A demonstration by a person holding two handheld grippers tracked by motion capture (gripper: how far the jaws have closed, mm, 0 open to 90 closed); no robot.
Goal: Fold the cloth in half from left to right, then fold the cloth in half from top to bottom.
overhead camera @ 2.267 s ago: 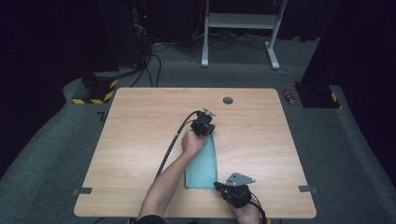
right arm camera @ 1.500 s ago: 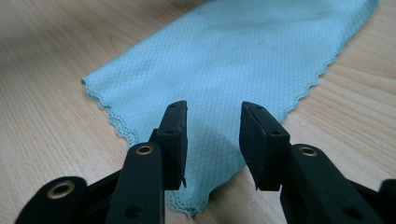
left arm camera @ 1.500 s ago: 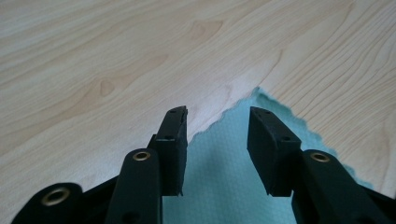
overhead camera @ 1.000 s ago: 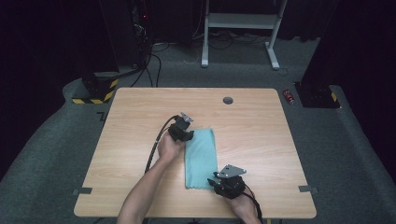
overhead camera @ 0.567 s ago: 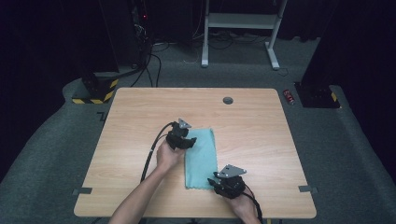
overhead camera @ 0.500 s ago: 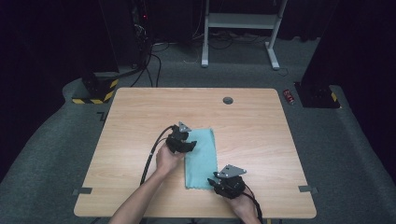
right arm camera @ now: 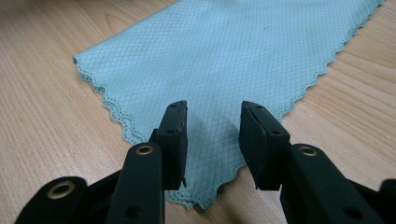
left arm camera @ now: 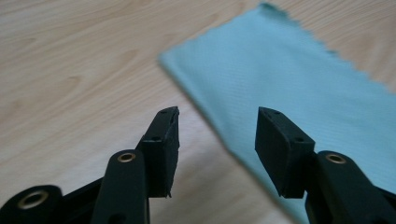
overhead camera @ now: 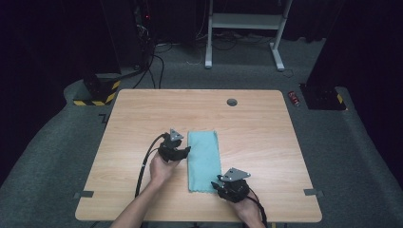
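- The left claw (overhead camera: 183,151) is spread wide with nothing between its jaws. The jaws have just been opening.
- In the left claw's own view, its jaws hang over the left edge of the cloth (left arm camera: 299,88). One jaw is over bare wood and the other is over the blue cloth.
- The right claw (overhead camera: 219,182) is at the near end of the cloth (overhead camera: 204,160). Its jaws stand part way apart, and the near right corner of the cloth lies between them (right arm camera: 210,154). I cannot tell if the pads press on the cloth or just sit over it.
- The cloth lies flat on the table (overhead camera: 142,114), a long blue strip running from near to far, about in the middle. It looks folded already.
- What could go wrong: if the left claw comes down with one jaw off the cloth, it may pinch only wood and miss the edge. The cloth is thin and flat, so the jaws could slide over it.
- If the right claw pulls on its corner before the left one has hold, the cloth could skew or bunch up and lose its neat shape.
- If a claw grabs only the top layer, the fold could come open.
- The left hand (overhead camera: 161,170) reaches in from the near side, with the claw pointing right toward the cloth. Its cable (overhead camera: 145,166) loops back toward the person.
- The right hand (overhead camera: 247,211) sits low at the near edge of the table, with the claw pointing left and far, onto the cloth corner.
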